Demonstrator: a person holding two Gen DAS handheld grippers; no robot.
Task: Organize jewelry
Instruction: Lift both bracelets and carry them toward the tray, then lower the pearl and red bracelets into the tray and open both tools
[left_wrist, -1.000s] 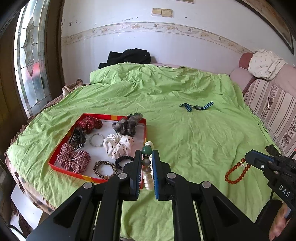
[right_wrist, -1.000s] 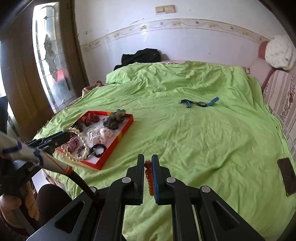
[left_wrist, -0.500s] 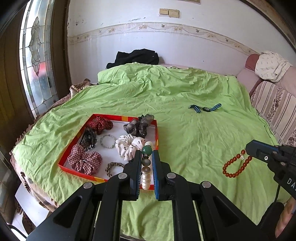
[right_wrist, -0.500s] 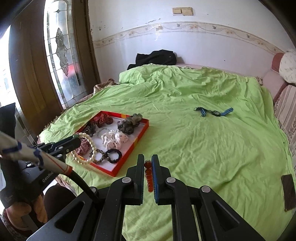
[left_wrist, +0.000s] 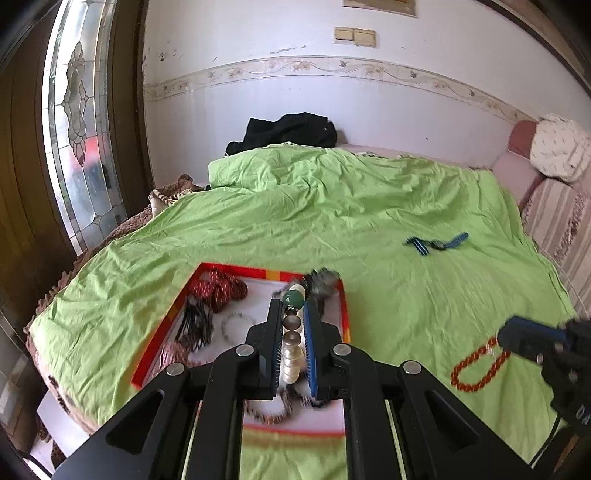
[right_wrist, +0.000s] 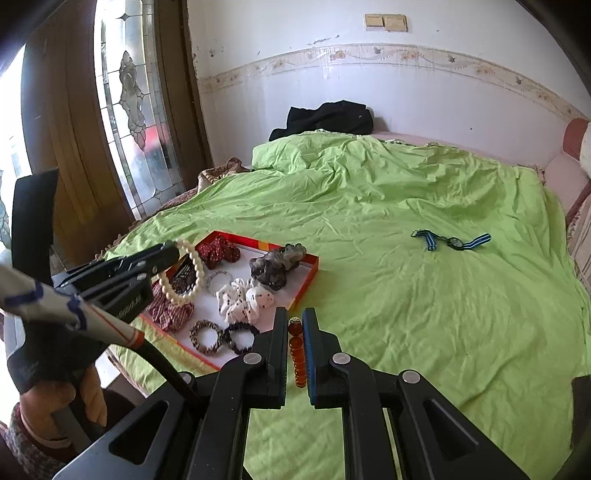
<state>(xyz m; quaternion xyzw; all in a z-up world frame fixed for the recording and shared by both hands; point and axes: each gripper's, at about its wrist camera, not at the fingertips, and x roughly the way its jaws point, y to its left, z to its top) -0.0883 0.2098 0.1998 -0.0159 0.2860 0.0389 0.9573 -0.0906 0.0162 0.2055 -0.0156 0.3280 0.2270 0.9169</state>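
My left gripper (left_wrist: 291, 310) is shut on a pearl bead bracelet (left_wrist: 290, 354) with a green bead, held above the red-rimmed tray (left_wrist: 343, 306). In the right wrist view the left gripper (right_wrist: 168, 253) hangs the pearl bracelet (right_wrist: 188, 273) over the tray's (right_wrist: 308, 275) left part. My right gripper (right_wrist: 294, 325) is shut on an orange bead bracelet (right_wrist: 298, 354), above the green sheet just right of the tray; it also shows in the left wrist view (left_wrist: 480, 365) hanging from the right gripper (left_wrist: 511, 334). The tray holds several scrunchies and bracelets.
A blue striped watch (right_wrist: 452, 242) lies on the green bedsheet (right_wrist: 424, 295) further back. Black clothing (right_wrist: 328, 116) sits at the bed's head. A dark flat object (right_wrist: 581, 410) lies at the bed's right edge. A stained-glass door (right_wrist: 125, 110) stands to the left.
Both grippers have moved left and forward towards the tray with their bracelets. The left gripper now hovers over the tray instead of beside its right edge.
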